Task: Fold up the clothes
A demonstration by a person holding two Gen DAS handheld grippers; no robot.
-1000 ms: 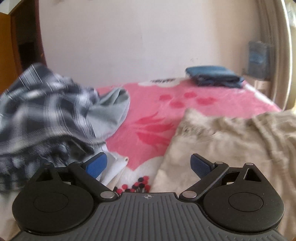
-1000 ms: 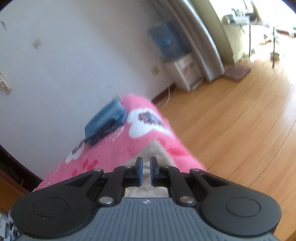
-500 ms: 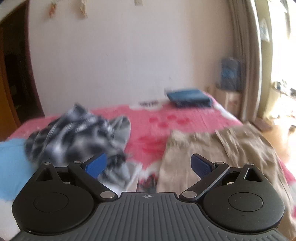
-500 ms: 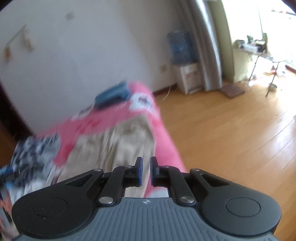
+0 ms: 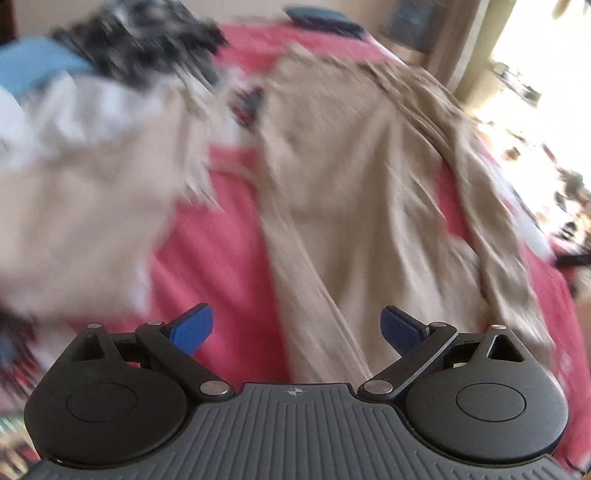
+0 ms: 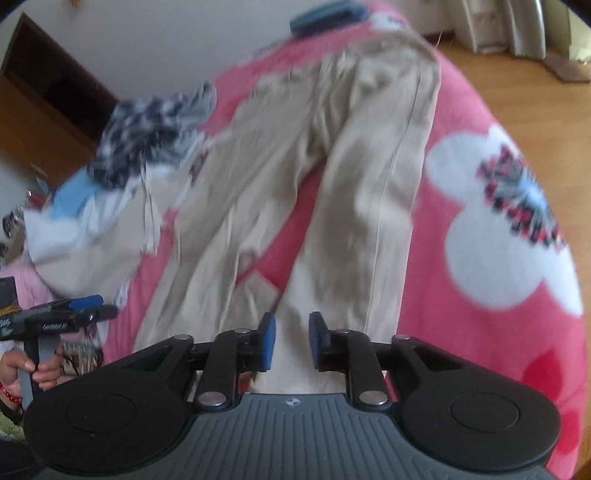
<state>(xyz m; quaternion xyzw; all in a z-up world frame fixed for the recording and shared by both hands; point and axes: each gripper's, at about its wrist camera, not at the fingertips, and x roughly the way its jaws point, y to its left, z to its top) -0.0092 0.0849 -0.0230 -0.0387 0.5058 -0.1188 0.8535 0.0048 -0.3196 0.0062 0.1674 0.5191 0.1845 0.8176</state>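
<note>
Beige trousers (image 6: 369,155) lie flat on the pink bedspread (image 6: 461,122), waist far, both legs running toward me. My right gripper (image 6: 292,339) hovers over the hem end of the right leg, open by a narrow gap with nothing between the pads. In the blurred left wrist view, my left gripper (image 5: 295,328) is wide open above the trousers' (image 5: 351,192) left leg, holding nothing. The right wrist view also shows the left gripper (image 6: 99,308) at the bed's left edge, held by a hand (image 6: 22,365).
A plaid shirt (image 6: 147,136), a blue cloth (image 6: 70,199) and another pale garment (image 6: 85,251) are heaped left of the trousers. A folded blue item (image 6: 328,14) sits at the bed's far end. Wooden floor (image 6: 517,85) lies to the right of the bed.
Both cameras have swung down from the wall and room onto the bed and now look along the trousers. The right gripper's jaws have parted a little. The left stays wide open.
</note>
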